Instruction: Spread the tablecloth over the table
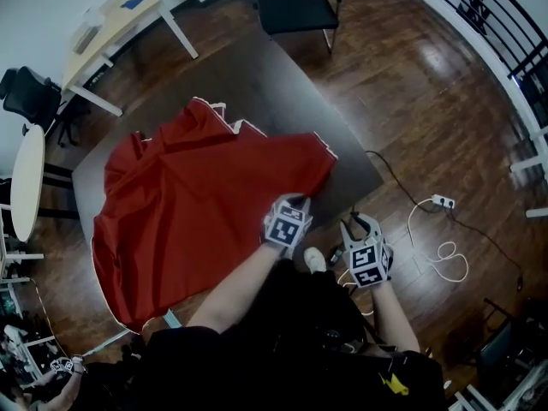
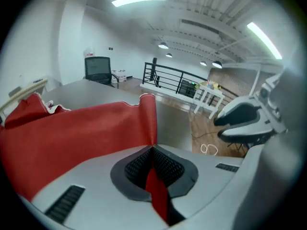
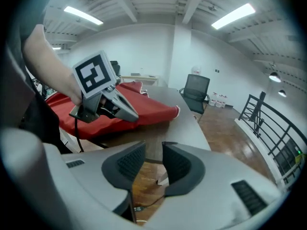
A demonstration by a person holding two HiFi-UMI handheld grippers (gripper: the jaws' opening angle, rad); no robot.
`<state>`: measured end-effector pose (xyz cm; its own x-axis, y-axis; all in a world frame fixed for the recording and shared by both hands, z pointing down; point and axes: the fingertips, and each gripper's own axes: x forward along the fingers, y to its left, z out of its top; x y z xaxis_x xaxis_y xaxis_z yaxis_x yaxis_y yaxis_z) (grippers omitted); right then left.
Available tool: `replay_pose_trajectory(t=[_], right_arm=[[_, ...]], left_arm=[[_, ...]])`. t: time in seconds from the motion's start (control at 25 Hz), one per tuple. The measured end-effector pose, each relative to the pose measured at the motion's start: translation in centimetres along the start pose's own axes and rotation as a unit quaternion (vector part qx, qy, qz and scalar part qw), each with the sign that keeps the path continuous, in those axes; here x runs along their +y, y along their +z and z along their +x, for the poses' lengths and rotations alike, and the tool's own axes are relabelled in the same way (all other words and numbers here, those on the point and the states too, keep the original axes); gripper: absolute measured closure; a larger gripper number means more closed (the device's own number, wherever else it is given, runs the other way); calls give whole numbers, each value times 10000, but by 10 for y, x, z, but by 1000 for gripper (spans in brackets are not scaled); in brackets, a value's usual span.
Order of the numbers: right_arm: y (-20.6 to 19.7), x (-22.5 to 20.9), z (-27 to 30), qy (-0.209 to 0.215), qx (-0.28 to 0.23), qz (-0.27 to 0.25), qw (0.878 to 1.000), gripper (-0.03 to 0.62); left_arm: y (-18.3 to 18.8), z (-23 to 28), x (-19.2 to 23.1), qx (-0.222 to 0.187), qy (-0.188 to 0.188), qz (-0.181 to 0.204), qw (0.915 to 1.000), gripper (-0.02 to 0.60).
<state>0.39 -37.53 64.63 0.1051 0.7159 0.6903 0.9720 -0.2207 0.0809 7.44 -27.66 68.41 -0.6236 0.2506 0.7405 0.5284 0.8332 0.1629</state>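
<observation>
A red tablecloth lies bunched over the left part of the dark table, its right portion bare. My left gripper is at the cloth's near right edge, shut on it. In the left gripper view the red tablecloth runs down into my left gripper, pinched between the pads. My right gripper hangs off the table's near corner, over the floor. In the right gripper view my right gripper is open and holds nothing, with the left gripper and the tablecloth ahead of it.
A black chair stands at the table's far end. A white desk and a round white table are to the left. A power strip with white cable lies on the wood floor at right, near a black railing.
</observation>
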Motion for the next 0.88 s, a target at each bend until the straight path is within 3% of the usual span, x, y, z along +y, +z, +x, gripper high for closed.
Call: replay_pose_trajectory(t=[0.12, 0.2, 0.52, 0.72, 0.76, 0.88], right_arm=[[22, 15, 22, 240, -70, -160, 9996, 473], [36, 26, 38, 402, -96, -308, 9987, 473], [98, 94, 89, 1062, -233, -793, 9909, 473], [129, 123, 127, 1562, -167, 4, 9876, 469], [133, 126, 136, 1584, -111, 170, 9872, 437], [143, 125, 159, 1446, -24, 541, 9880, 434]], left_arm=[[13, -26, 37, -425, 1, -771, 9961, 578], [16, -43, 67, -583, 140, -1073, 9924, 578], [-8, -96, 162, -679, 855, -1342, 9849, 577], [-39, -95, 191, -441, 942, -1644, 9809, 554], [-43, -94, 193, -434, 910, -1703, 9802, 554], [-48, -89, 196, -468, 770, -1829, 9790, 554]])
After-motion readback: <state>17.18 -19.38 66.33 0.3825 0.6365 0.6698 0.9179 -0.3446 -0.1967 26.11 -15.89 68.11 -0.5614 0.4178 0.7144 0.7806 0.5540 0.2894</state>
